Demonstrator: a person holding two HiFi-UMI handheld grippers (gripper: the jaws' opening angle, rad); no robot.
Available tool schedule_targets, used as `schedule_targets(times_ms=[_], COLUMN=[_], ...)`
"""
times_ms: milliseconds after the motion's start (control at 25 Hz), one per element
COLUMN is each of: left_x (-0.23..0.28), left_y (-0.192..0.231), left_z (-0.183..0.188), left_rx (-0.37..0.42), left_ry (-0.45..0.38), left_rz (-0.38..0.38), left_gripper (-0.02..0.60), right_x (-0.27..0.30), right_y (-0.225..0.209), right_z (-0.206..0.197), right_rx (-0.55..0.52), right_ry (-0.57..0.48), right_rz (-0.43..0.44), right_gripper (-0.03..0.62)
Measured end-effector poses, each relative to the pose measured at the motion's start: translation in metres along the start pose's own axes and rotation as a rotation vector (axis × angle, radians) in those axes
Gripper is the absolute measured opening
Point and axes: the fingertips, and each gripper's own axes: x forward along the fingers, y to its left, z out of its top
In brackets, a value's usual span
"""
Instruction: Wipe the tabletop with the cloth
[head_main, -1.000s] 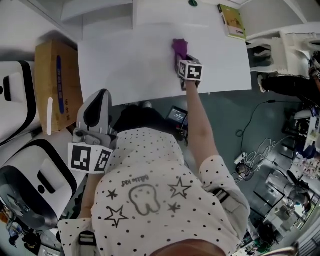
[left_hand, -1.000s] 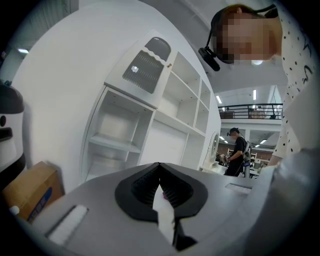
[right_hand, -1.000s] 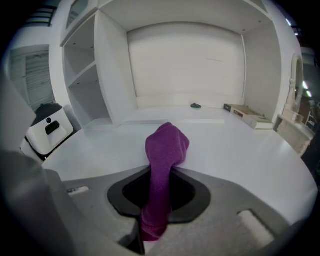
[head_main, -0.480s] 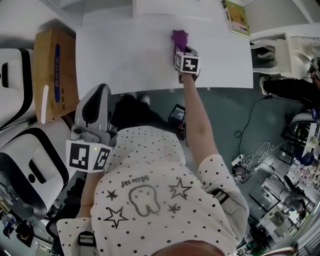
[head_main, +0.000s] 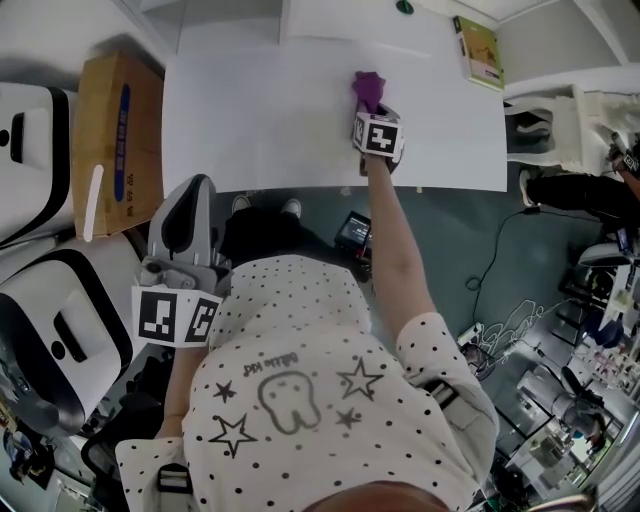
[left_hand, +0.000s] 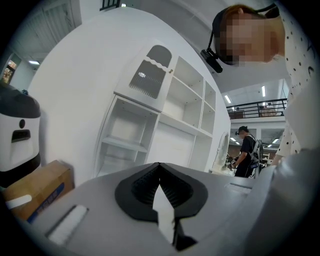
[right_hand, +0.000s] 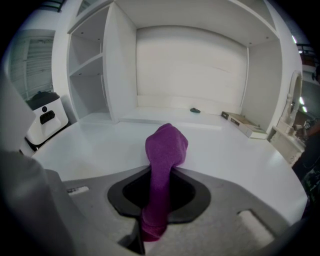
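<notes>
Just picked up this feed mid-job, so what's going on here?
A person holds a gripper in each hand at a white table. The right gripper is shut on a purple cloth, whose free end lies on the table's far half. The left gripper is shut and empty, held off the table by the person's side.

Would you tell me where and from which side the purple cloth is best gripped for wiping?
Grip the purple cloth by its bunched near end, coming from the person's side, as the right gripper does now: its jaws are shut on that narrow part, leaving the rounded far end free on the tabletop.
</notes>
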Motion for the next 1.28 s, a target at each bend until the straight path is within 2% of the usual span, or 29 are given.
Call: schedule_targets(times_ms=[240,400,1280], left_x=[-0.004,-0.005,-0.004], left_y=[0.020,0.036,0.079], left_z=[0.005,0.015,0.033], left_rx=[-0.003,0.001,-0.025], left_ry=[-0.003,-0.001,-0.008], left_rz=[0.011,0.018,-0.037], left_gripper=[-0.005,-0.005,-0.005], right_x=[0.004,0.000,0.006], right_y=[0.008,0.011,0.064], right_z=[0.000,0.002,0.007], right_rx=[-0.022,0.002,-0.010], right_ry=[0.003,0.019,0.053], right_rz=[-0.038,-0.072,-0.100], right_gripper=[0.063,0.062,0.061])
